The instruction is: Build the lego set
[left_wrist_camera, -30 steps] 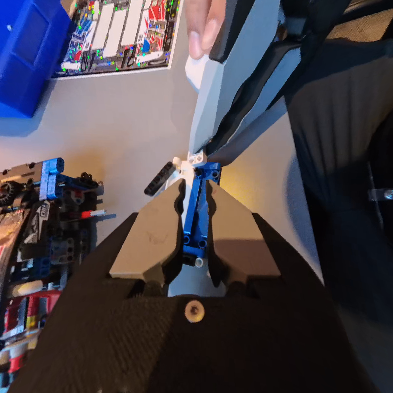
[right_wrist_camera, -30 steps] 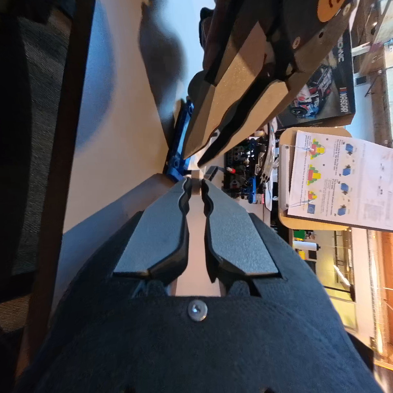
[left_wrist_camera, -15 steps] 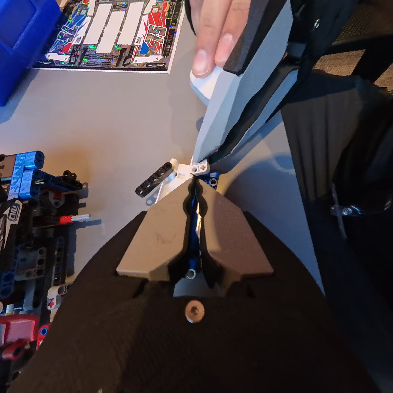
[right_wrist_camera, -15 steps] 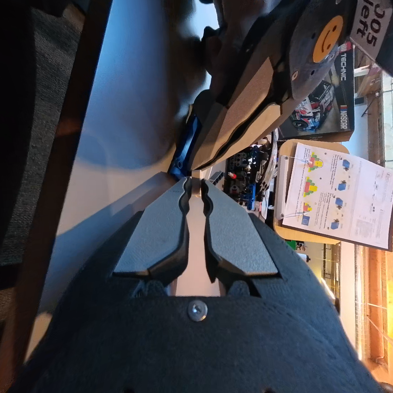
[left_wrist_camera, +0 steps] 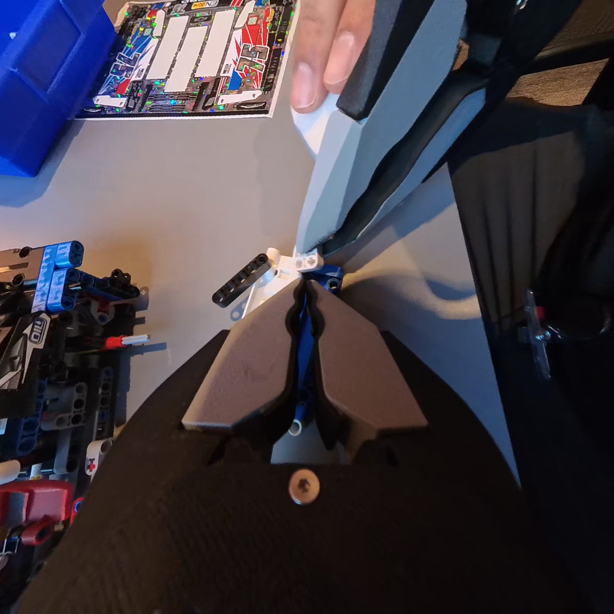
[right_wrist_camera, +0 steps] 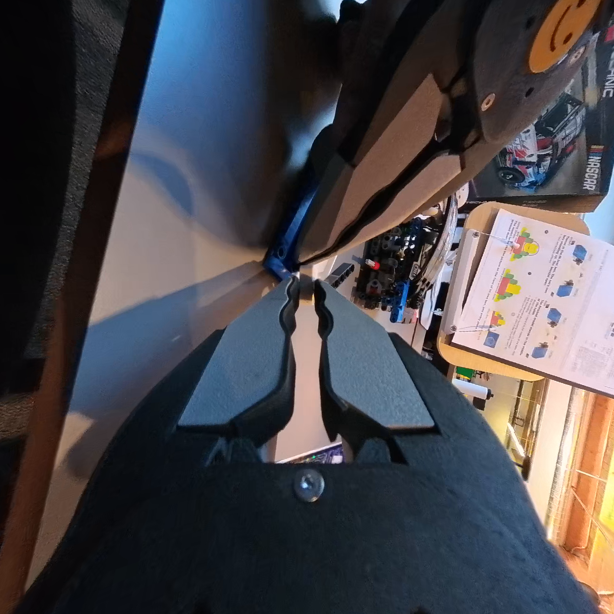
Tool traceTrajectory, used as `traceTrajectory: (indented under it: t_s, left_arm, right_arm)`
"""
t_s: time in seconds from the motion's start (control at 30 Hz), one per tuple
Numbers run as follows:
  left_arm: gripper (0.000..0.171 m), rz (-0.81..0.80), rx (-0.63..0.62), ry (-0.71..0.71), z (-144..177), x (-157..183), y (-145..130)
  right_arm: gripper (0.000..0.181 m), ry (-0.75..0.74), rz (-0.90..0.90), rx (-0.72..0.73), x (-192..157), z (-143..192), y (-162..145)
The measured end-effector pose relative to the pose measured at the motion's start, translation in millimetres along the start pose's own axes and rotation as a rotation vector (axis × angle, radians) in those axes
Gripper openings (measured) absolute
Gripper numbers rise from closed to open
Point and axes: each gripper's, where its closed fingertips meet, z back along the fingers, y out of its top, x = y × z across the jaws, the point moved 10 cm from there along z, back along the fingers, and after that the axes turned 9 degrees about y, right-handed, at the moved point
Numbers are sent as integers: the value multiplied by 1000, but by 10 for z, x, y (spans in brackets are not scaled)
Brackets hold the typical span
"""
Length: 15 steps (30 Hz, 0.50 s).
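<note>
My left gripper (left_wrist_camera: 305, 282) is shut on a blue lego frame (left_wrist_camera: 306, 349), held edge-on between its fingers just above the grey table (left_wrist_camera: 199, 199). The frame's far end (left_wrist_camera: 332, 278) sticks out past the tips. My right gripper (right_wrist_camera: 304, 282) comes in from the upper right in the left wrist view (left_wrist_camera: 309, 257) and is shut on a small white connector (left_wrist_camera: 309, 262), pressed against the frame's far end. A white panel (left_wrist_camera: 265, 289) and a black beam (left_wrist_camera: 244, 280) hang on the same assembly. In the right wrist view the left gripper (right_wrist_camera: 382, 186) holds the blue frame (right_wrist_camera: 289, 239).
A partly built car (left_wrist_camera: 50, 332) lies at the left, also seen in the right wrist view (right_wrist_camera: 398, 265). A sticker sheet (left_wrist_camera: 199, 59) and blue bin (left_wrist_camera: 40, 76) lie farther back. The set's box (right_wrist_camera: 564, 133) and an instruction sheet on a board (right_wrist_camera: 531, 299) stand beyond. A hand (left_wrist_camera: 319, 50) grips the right gripper.
My left gripper has closed from a wider hold to a narrow one, with the blue frame now edge-on between its fingers. The right gripper stays at the frame's far end.
</note>
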Motion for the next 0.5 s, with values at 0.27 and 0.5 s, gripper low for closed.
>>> traceTrajectory:
  t_s: [0.27,0.5]
  left_arm:
    - [0,-9,3,3,-1,9,1]
    - [12,-57,-4,73,11,61,1]
  right_arm:
    - [6,-35,47,11,-19,7,-5]
    - [6,-66,-119,84,-6,19,-76]
